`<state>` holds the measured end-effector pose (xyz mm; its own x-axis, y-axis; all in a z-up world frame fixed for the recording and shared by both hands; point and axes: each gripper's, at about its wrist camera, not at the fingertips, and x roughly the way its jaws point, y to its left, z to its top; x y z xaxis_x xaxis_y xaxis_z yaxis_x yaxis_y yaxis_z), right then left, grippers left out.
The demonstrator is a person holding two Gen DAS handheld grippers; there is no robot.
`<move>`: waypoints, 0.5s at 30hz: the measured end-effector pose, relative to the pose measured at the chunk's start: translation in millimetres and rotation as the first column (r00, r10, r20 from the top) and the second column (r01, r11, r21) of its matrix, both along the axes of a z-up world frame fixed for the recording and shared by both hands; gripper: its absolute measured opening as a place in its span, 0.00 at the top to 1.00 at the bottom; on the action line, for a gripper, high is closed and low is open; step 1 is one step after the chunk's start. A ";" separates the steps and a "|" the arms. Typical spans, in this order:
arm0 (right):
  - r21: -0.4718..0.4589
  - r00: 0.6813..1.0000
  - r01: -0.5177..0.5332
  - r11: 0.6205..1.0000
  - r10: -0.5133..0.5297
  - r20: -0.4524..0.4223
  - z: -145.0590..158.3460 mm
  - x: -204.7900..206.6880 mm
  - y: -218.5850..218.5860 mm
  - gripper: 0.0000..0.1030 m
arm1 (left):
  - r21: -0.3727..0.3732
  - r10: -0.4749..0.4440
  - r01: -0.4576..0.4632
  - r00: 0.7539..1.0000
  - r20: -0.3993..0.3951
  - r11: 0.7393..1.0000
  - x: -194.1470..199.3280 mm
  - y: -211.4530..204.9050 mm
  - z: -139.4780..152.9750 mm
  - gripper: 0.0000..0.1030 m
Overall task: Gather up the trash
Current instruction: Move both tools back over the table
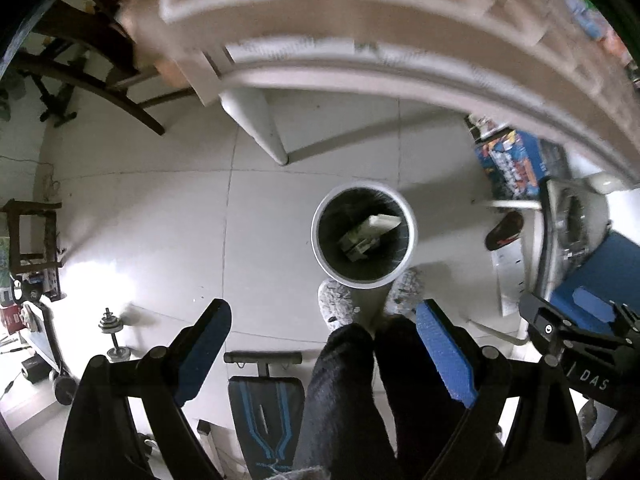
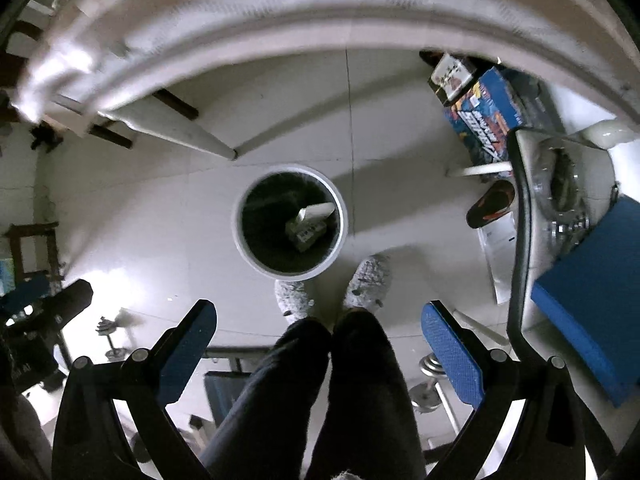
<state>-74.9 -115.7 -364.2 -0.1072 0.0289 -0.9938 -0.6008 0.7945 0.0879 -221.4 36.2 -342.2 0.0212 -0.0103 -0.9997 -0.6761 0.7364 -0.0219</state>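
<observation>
In the left wrist view, the only writing that reads is "DAS" in pale letters on the black body of the right gripper [image 1: 576, 340], seen at the lower right edge; the printing on the blue box [image 1: 516, 160] by the table leg is too blurred to make out. The left gripper [image 1: 324, 320] points straight down with its blue-padded jaws spread wide and nothing between them. Beyond the tips, on the tiled floor [image 1: 160, 220], stands the white-rimmed trash bin [image 1: 320, 240], just ahead of the person's slippers [image 1: 338, 308], and inside it lies the trash [image 1: 368, 232], a pale carton or wrapper, well apart from the pads. In the right wrist view, the colourful box [image 2: 484, 116] shows bold lettering that cannot be read. The right gripper [image 2: 320, 316] also hangs wide open and empty. The trash bin [image 2: 240, 236] sits ahead of it and a little left of centre, with the trash [image 2: 310, 224] lying in its bottom, far below the jaws.
</observation>
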 end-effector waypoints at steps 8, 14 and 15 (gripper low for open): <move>0.130 0.993 0.119 0.984 -0.119 -0.010 111.1 27.5 3.7 0.00 | 0.085 -0.003 -0.007 0.994 0.108 0.996 38.4 19.4 94.2 0.08; 0.218 0.963 0.237 0.947 -0.258 0.075 175.4 110.5 4.6 0.00 | 0.158 -0.056 0.025 0.979 0.196 0.987 129.0 42.3 134.1 0.08; 0.224 0.958 0.250 0.942 -0.274 0.083 180.0 124.6 3.5 0.00 | 0.183 -0.084 0.047 0.977 0.198 0.982 147.6 45.5 138.9 0.08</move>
<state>49.7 -112.1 -184.2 0.0428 0.2491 -0.9675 -0.3891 0.8961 0.2135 -73.7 81.7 -203.3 0.2302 0.1570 -0.9604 -0.6209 0.7836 -0.0207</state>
